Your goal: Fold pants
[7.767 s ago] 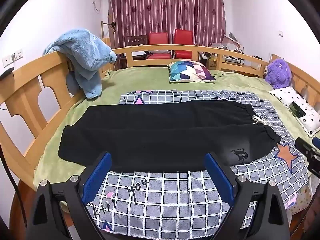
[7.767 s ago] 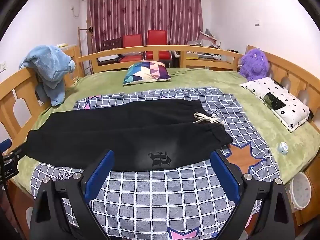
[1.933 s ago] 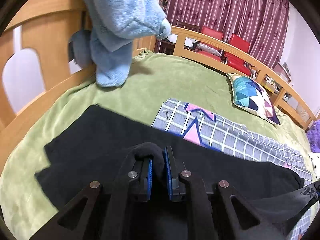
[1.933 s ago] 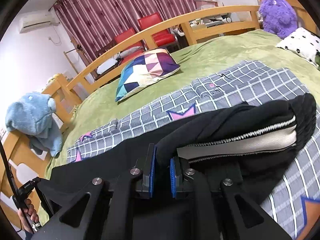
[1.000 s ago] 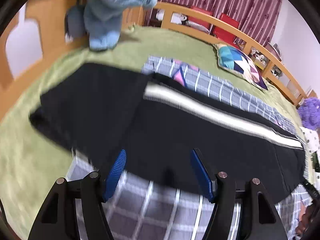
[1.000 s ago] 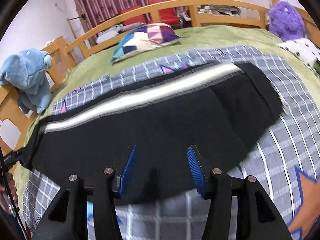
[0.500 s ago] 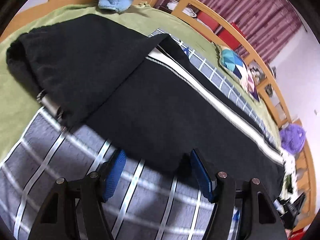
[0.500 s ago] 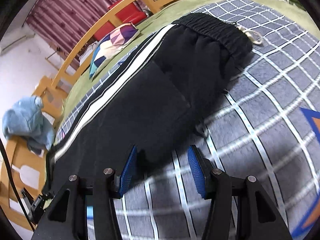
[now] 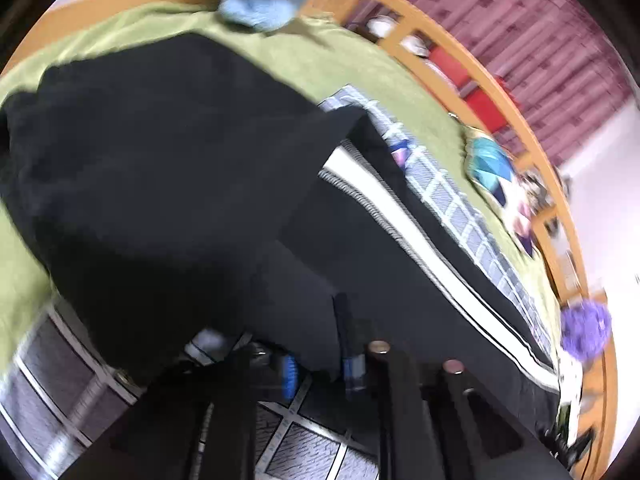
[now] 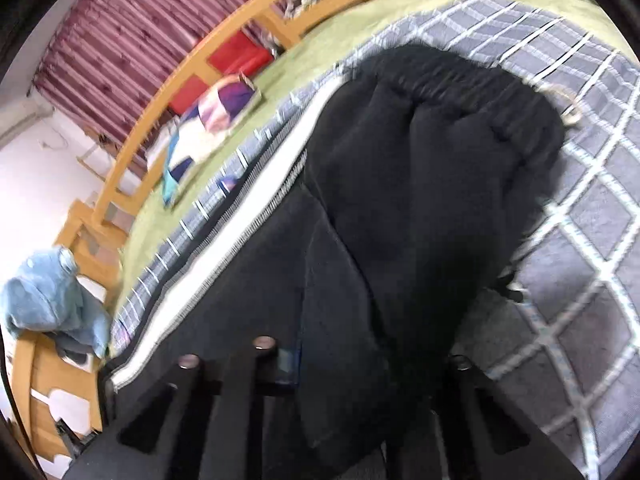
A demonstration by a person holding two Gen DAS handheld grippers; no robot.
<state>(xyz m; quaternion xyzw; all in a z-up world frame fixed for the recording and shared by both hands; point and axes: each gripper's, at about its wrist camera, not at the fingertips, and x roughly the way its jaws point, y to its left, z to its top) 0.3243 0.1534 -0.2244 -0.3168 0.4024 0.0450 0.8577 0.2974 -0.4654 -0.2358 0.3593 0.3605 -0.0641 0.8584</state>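
Black pants pinched at their near edge by both grippers, on a bed.

The bed (image 9: 340,60) has a green cover and a wooden rail; a grey checked sheet (image 10: 580,208) lies on top of it. The black pants (image 9: 180,184), with a white side stripe (image 9: 400,224), lie along the sheet, folded lengthwise, the waistband (image 10: 472,80) at the right end. The left gripper (image 9: 320,368) has just been closing and now pinches the near edge of the fabric; the right gripper (image 10: 340,364) too has just been closing, its jaws buried in a fold of the cloth.
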